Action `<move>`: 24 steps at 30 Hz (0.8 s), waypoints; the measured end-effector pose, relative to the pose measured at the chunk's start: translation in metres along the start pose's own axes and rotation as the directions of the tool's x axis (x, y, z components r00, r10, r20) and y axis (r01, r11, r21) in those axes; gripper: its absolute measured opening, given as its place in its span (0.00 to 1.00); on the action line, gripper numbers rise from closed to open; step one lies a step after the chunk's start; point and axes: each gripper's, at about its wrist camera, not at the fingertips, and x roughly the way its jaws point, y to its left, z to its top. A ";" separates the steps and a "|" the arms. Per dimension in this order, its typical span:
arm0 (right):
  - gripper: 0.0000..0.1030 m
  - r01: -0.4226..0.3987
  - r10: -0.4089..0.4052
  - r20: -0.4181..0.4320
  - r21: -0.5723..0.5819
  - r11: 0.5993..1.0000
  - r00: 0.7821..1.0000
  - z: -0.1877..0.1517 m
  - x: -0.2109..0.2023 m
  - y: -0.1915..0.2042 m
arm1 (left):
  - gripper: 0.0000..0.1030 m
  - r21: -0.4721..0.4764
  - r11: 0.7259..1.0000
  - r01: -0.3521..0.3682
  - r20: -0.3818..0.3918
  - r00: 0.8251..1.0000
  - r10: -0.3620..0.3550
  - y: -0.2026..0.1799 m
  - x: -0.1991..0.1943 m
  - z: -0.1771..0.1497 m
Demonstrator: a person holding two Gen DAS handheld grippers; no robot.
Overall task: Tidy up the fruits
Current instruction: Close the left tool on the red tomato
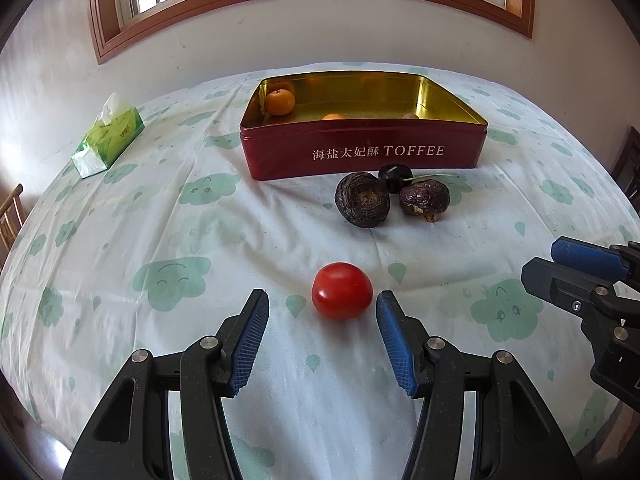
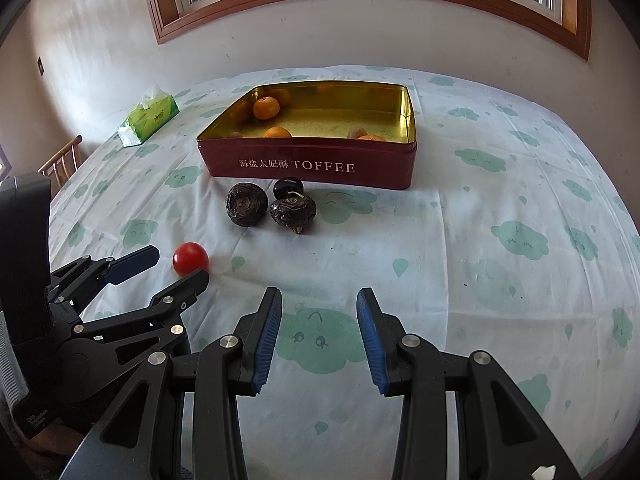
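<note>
Now left gripper (image 1: 322,307) jaws open around tomato (image 1: 342,291); untouched.

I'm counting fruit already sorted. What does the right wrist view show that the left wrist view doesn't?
Only the right wrist view shows more fruit along the red tin's near wall, including one at its right end. Only the left wrist view shows the tomato between the open left tool's fingers, untouched. Both show the tin, tomato, three dark fruits and tissue pack.
</note>
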 end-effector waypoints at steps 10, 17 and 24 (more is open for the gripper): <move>0.36 0.007 -0.007 -0.011 0.001 1.000 1.000 0.000 0.005 -0.002 | 0.40 0.008 0.999 0.041 -0.003 0.999 -0.041 -0.003 0.005 -0.001; 0.36 0.012 -0.012 -0.015 0.003 1.000 1.000 0.001 0.006 -0.004 | 0.35 -0.006 0.999 0.049 -0.013 0.999 -0.049 0.002 0.008 -0.001; 0.36 0.013 -0.013 -0.017 0.004 1.000 1.000 0.000 0.007 -0.004 | 0.34 0.001 0.998 0.057 -0.013 0.998 -0.057 0.003 0.008 -0.001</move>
